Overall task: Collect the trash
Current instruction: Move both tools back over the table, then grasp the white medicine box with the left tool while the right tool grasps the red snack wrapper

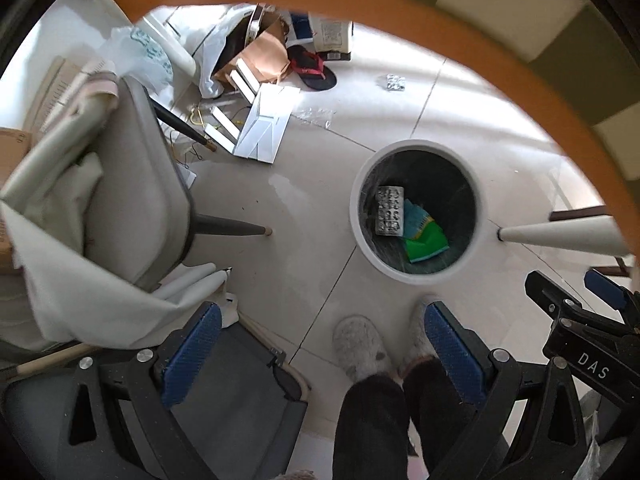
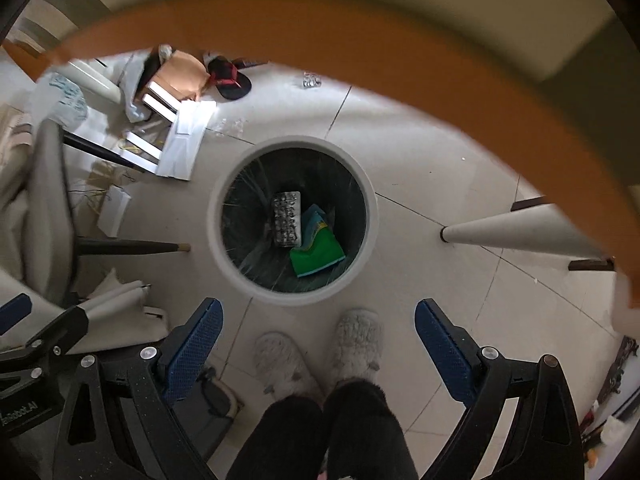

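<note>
A round white trash bin point(image 1: 418, 276) point(image 2: 294, 298) with a dark liner stands on the tiled floor. Inside lie a silver blister pack point(image 1: 389, 211) point(image 2: 286, 219) and a green and blue wrapper point(image 1: 425, 236) point(image 2: 316, 246). My left gripper point(image 1: 322, 354) is open and empty, high above the floor, left of and nearer than the bin. My right gripper point(image 2: 318, 352) is open and empty, high above the bin's near rim. Another blister pack point(image 1: 395, 82) point(image 2: 311, 79) lies on the floor beyond the bin. Clear plastic scraps point(image 1: 316, 115) point(image 2: 230, 126) lie near it.
The orange table edge point(image 1: 440, 28) point(image 2: 360, 52) arcs overhead; a white table leg point(image 1: 560, 234) point(image 2: 512, 230) is right of the bin. A grey chair point(image 1: 132, 192) stands left. Paper bags, boxes point(image 1: 264, 128) and a slipper point(image 1: 314, 68) clutter the far floor. The person's slippered feet point(image 2: 356, 340) are below.
</note>
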Action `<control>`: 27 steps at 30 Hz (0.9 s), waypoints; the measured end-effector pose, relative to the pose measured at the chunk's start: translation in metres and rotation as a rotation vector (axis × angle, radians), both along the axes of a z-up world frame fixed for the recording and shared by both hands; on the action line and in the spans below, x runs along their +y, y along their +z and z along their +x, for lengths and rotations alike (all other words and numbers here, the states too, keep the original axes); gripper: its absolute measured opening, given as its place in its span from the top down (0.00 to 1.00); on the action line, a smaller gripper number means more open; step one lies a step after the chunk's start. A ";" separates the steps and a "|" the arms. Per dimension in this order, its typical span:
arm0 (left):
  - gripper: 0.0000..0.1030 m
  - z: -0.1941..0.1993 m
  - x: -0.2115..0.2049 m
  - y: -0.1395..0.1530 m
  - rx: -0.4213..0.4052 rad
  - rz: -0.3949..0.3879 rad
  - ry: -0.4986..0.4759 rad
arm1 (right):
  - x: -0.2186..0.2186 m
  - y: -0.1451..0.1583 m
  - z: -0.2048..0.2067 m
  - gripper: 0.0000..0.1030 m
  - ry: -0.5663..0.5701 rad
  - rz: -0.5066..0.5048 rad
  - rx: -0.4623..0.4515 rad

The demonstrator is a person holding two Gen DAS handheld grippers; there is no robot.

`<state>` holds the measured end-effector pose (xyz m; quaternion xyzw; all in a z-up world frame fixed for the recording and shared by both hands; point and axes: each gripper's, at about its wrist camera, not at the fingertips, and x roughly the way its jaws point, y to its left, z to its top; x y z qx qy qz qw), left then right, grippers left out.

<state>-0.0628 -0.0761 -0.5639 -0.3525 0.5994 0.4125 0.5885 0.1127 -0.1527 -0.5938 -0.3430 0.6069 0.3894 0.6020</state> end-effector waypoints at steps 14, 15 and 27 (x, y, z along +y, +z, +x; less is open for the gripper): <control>0.00 0.114 0.018 0.248 -0.058 0.196 -0.434 | -0.002 0.266 0.078 0.05 -0.153 0.109 0.086; 0.00 0.131 0.021 0.252 -0.051 0.203 -0.490 | -0.001 0.282 0.094 0.05 -0.171 0.115 0.073; 0.00 0.303 0.057 0.199 0.177 0.076 -0.990 | -0.001 0.302 0.262 0.05 -0.339 0.088 0.026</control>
